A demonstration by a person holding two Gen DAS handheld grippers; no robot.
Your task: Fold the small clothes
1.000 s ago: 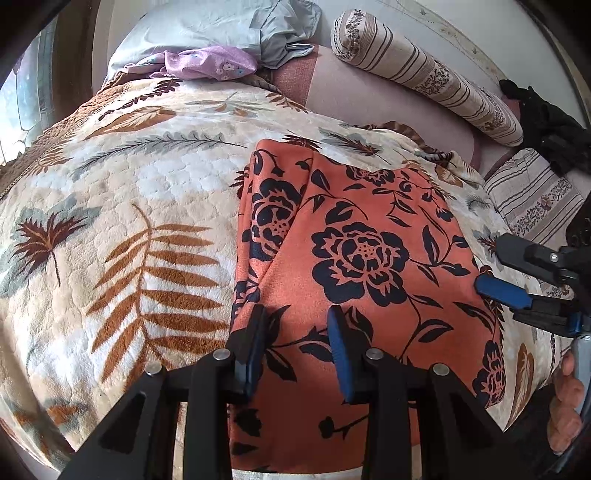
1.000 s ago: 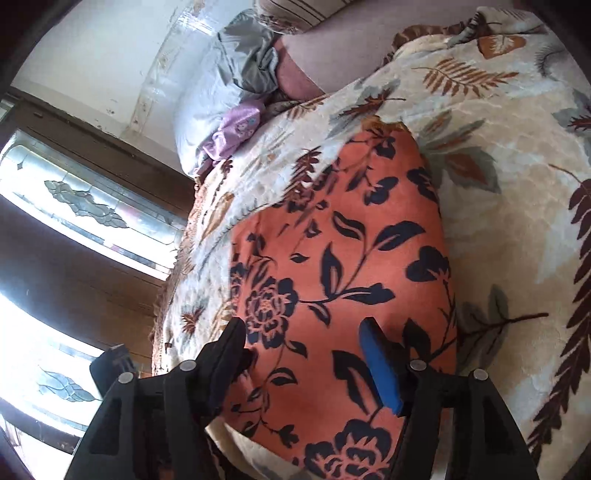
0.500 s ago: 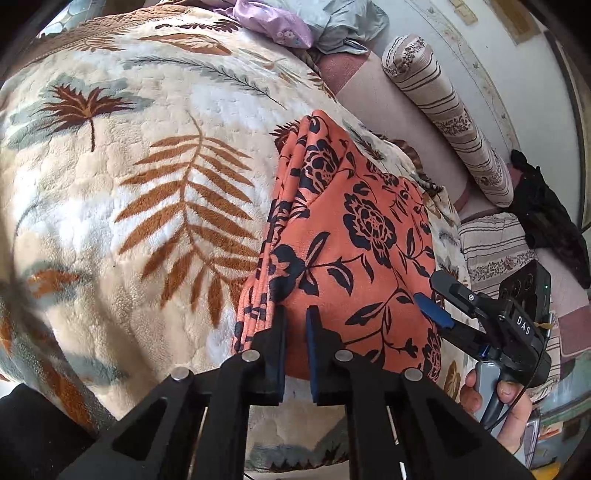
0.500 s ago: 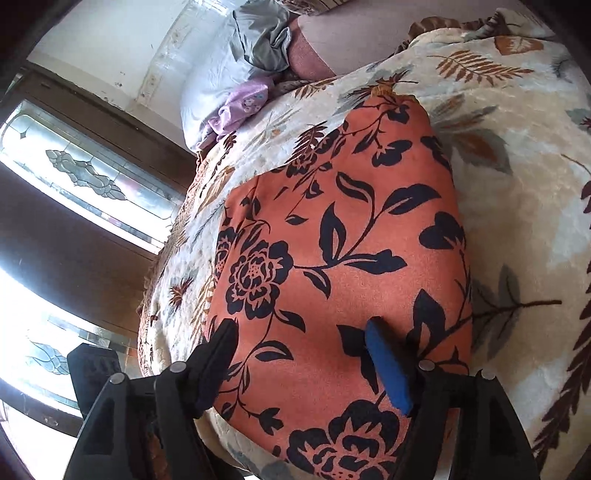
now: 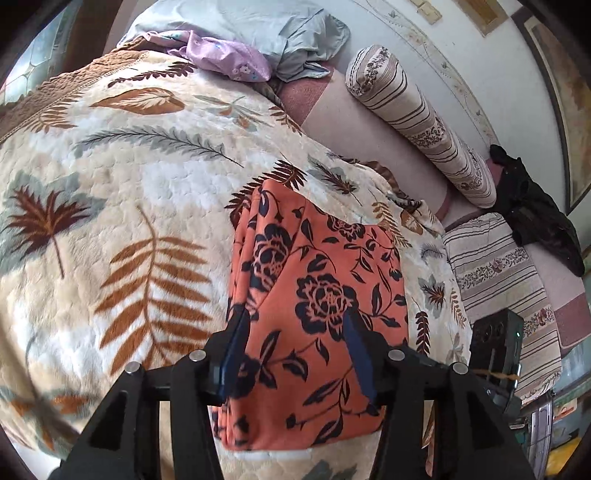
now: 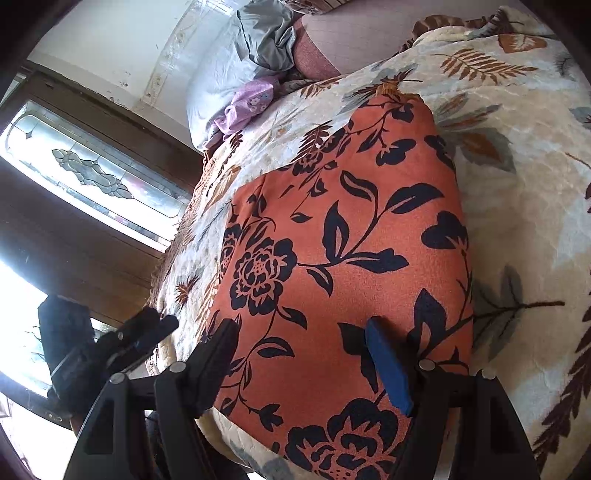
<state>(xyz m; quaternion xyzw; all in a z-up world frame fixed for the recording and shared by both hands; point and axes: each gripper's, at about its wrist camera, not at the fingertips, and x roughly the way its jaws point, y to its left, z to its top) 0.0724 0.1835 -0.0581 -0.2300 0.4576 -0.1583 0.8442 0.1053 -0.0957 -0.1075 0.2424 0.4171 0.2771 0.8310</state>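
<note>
- The orange floral garment (image 5: pixel 317 314) lies folded flat on the leaf-print blanket (image 5: pixel 110 229) of the bed, close to the bed's near edge.
- The left claw (image 5: pixel 295 350) hangs over the garment's near end, jaws apart, gripping nothing.
- The right claw (image 6: pixel 301 354) hangs over the same end, jaws wide apart and empty.
- A lilac cloth (image 5: pixel 221 59) and a grey pillow (image 5: pixel 258 26) sit at the bed's far corner.
- A striped bolster (image 5: pixel 417 118) lies along the far edge.
</note>
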